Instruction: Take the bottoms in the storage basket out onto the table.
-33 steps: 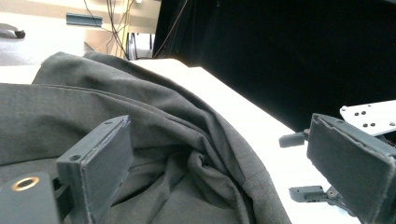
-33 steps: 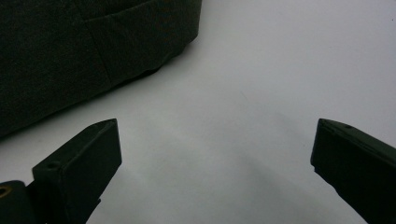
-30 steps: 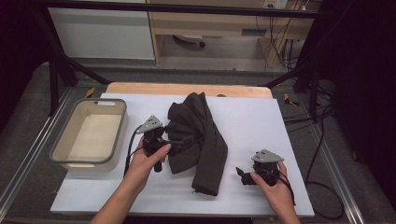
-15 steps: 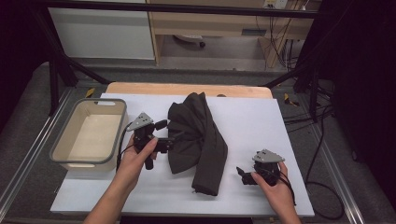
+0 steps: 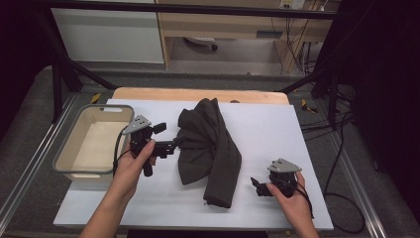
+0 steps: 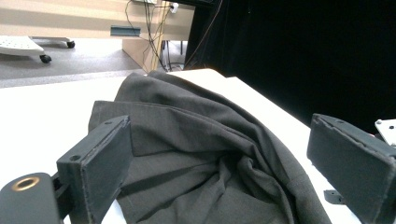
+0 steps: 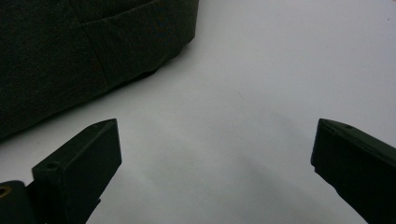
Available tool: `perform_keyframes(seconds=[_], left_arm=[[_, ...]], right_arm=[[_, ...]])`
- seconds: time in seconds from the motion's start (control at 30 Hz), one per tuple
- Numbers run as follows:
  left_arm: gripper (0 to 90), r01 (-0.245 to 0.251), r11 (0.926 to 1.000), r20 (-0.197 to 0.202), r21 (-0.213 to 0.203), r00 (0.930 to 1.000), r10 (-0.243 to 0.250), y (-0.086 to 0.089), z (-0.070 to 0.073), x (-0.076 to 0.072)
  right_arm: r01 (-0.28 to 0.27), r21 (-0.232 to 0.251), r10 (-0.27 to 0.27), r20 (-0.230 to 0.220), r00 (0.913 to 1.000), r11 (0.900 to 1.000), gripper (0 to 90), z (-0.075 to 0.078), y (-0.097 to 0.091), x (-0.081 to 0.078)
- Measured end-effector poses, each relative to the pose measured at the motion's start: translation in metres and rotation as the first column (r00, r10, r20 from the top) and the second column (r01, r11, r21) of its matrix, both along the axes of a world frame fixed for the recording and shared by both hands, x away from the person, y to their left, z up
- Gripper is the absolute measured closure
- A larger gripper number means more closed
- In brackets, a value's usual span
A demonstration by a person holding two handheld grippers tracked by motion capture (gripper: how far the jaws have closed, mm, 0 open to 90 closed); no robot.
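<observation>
Right gripper (image 5: 258, 187) nearest the person, resting low on the white table (image 5: 277, 129), jaws spread wide with nothing between them. It points toward the lower end of the dark cloth (image 5: 210, 144), which sits just beside it, apart.

Left gripper (image 5: 171, 145) further up, jaws also spread, empty, tips at the cloth's left edge; contact cannot be judged. In the left gripper view the bunched folds (image 6: 201, 158) lie straight ahead between the jaws.

Cloth mid-table, long axis running near-to-far, slightly slanted. Left gripper is nearer. Tub (image 5: 67, 156) at far left, apart.
</observation>
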State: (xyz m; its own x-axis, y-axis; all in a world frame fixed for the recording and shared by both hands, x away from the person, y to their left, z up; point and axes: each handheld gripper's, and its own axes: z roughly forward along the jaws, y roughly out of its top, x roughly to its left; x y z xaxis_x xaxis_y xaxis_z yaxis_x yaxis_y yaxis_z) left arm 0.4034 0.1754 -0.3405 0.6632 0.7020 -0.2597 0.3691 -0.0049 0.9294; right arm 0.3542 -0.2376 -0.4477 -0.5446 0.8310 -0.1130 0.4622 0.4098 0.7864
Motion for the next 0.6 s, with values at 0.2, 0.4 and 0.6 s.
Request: perform_keyframes(seconds=[0.2, 0.4, 0.6], left_arm=[[7.1, -0.006, 1.0000, 0.002, -0.008, 1.0000, 0.006, 0.007, 0.003, 0.000], [6.9, -0.059, 0.9963, -0.006, 0.062, 0.9982, 0.059, 0.014, 0.001, 0.003], [7.1, -0.070, 0.9962, -0.011, 0.052, 0.9974, 0.071, 0.024, 0.003, 0.004]], right_arm=[[0.000, 0.002, 0.000, 0.002, 1.0000, 1.0000, 2.4, 0.000, 0.000, 0.000], [-0.001, -0.004, 0.001, 0.005, 1.0000, 1.0000, 2.6, 0.001, 0.000, 0.001], [-0.001, -0.005, 0.001, 0.003, 1.0000, 1.0000, 2.6, 0.001, 0.000, 0.001]])
